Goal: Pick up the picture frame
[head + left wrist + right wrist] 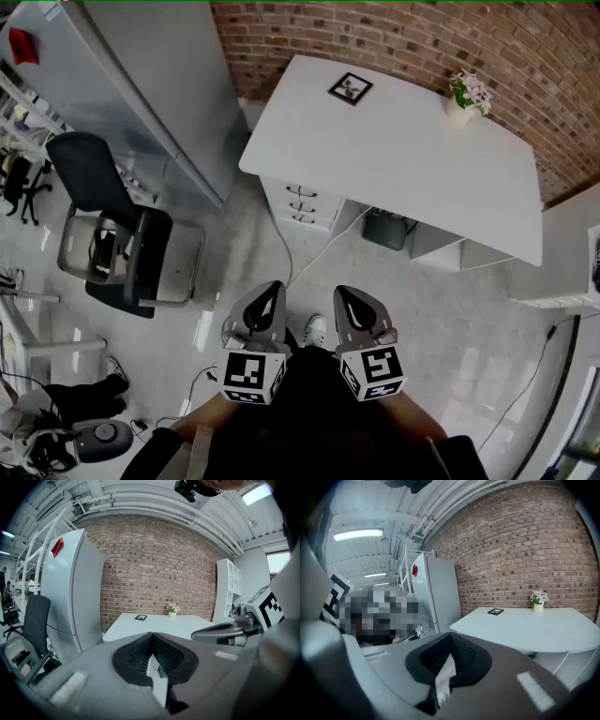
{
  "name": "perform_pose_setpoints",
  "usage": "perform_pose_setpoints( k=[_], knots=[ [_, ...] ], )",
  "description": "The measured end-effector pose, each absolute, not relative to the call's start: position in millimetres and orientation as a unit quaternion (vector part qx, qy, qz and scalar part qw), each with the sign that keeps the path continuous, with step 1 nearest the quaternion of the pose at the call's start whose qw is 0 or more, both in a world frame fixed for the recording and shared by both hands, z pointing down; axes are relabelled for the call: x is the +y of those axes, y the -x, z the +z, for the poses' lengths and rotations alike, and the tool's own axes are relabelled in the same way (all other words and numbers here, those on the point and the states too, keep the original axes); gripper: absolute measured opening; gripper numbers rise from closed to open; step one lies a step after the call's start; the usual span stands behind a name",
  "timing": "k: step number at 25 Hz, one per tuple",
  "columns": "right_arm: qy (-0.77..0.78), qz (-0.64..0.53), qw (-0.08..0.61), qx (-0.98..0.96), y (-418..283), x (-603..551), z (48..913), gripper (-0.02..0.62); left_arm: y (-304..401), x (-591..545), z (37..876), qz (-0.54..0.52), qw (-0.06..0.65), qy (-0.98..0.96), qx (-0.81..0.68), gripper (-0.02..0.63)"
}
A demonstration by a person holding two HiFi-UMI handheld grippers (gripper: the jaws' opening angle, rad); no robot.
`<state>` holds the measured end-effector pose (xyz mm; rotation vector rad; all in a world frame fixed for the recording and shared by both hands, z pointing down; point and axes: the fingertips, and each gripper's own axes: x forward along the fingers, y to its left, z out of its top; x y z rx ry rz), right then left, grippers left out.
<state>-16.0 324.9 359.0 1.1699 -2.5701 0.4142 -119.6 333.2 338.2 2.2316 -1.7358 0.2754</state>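
A small black picture frame [351, 88] lies flat near the far edge of the white desk [394, 178], close to the brick wall. It also shows as a dark square in the left gripper view [140, 617] and the right gripper view [495, 611]. My left gripper [265, 302] and right gripper [352, 307] hang side by side over the floor, well short of the desk. Both are shut with nothing between the jaws. In each gripper view the black pads [152, 654] [451, 656] meet at the tip.
A small vase of flowers [466, 97] stands at the desk's far right. A drawer unit [302, 202] sits under the desk. A black office chair [112, 220] stands at the left beside a tall grey cabinet [164, 84]. Cables run across the floor.
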Motion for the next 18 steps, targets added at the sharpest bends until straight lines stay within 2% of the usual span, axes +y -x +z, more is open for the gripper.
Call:
perform_pose_setpoints(
  k=[18],
  knots=[
    [-0.428,0.162,0.123,-0.881,8.3,316.9,357.4,0.002,121.1,332.5,336.1,0.088,0.146,-0.78,-0.602,0.0]
  ],
)
